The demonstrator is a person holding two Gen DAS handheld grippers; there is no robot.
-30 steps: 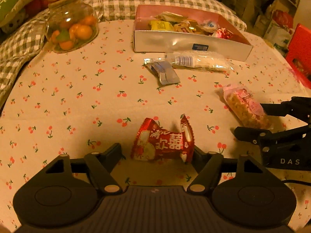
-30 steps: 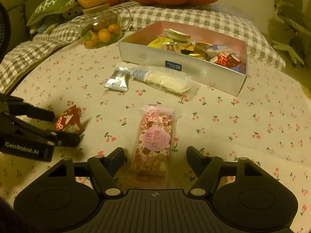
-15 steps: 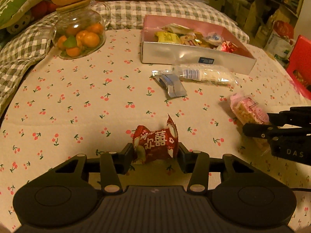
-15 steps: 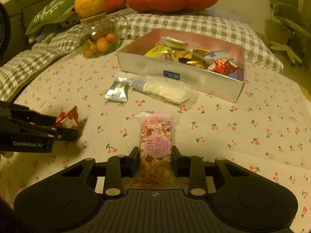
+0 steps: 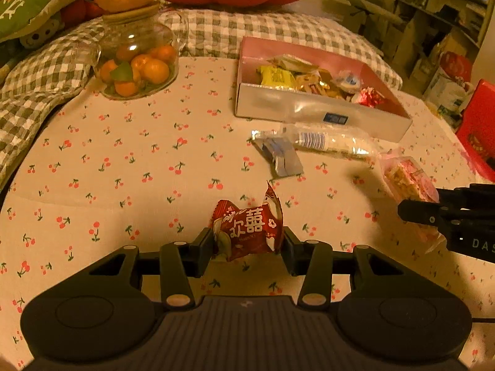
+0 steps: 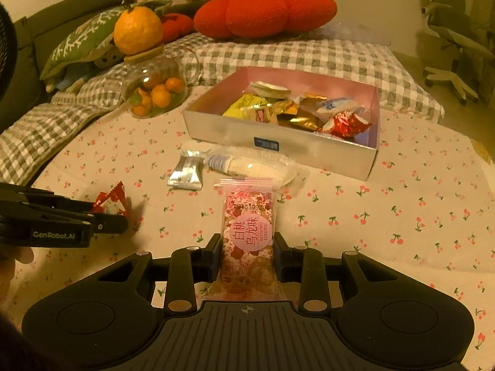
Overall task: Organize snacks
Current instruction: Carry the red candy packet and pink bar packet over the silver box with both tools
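Observation:
My left gripper (image 5: 247,241) is shut on a red candy packet (image 5: 247,228) and holds it above the cherry-print cloth; it also shows in the right wrist view (image 6: 111,201). My right gripper (image 6: 247,253) is shut on a pink snack bar packet (image 6: 247,235), also seen at the right of the left wrist view (image 5: 408,182). A pink-lined snack box (image 5: 309,105) (image 6: 278,145) with several wrapped snacks sits ahead. A silver packet (image 5: 281,157) (image 6: 185,173) and a clear long packet (image 5: 328,142) (image 6: 256,167) lie in front of it.
A glass jar of small oranges (image 5: 136,61) (image 6: 154,89) stands at the back left with a large orange on its lid. Checked blanket (image 6: 294,55) and red cushion (image 6: 266,9) lie behind the box. A red object (image 5: 479,130) is at the far right.
Both grippers closed on their packets, the left on the red candy and the right on the pink bar, and lifted them off the cloth.

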